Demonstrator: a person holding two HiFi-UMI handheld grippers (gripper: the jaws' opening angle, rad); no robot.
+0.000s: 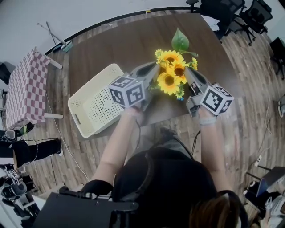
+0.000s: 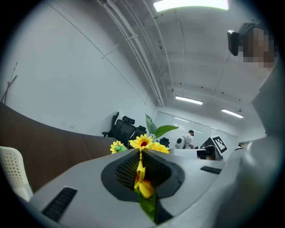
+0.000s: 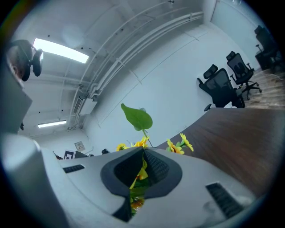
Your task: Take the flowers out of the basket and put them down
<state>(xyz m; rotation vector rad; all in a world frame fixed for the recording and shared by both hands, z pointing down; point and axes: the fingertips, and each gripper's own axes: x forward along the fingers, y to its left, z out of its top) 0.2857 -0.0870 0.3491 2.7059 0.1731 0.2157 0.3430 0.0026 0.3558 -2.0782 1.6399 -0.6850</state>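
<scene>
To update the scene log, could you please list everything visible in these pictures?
flowers: one bunch, yellow blooms with green leaves, held between both tools over the table, outside the basket
basket: one, cream, perforated, empty, on the table's left part
table: one, dark brown, centre
checked table: one, pink and white, on the floor at far left
office chairs: several, black, top right
left tool: one, grey with a marker cube, shut on the flowers
right tool: one, grey with a marker cube, shut on the flowers
</scene>
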